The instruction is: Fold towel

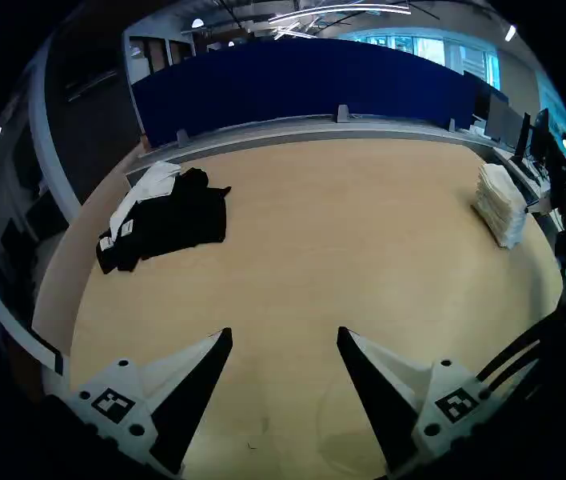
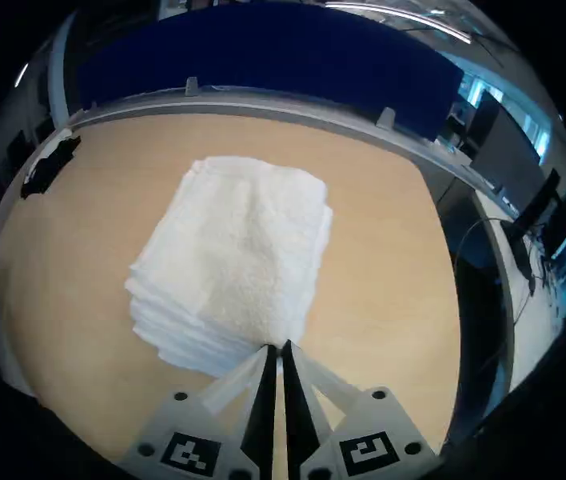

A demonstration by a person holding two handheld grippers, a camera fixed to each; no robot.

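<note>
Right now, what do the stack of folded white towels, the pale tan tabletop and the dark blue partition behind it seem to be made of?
Stack of folded white towels: likely terry cotton; nubby, looped, matte pile.
Pale tan tabletop: probably wood-look laminate; smooth, faint sheen.
Dark blue partition: perhaps a fabric-covered panel; flat, matte, too distant to confirm.

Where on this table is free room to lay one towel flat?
In the left gripper view, the broad bare middle of the table, ahead of the open left tool, is free: a dark clothes pile borders it left, the white towel stack right. Crowded at those two piles.
</note>
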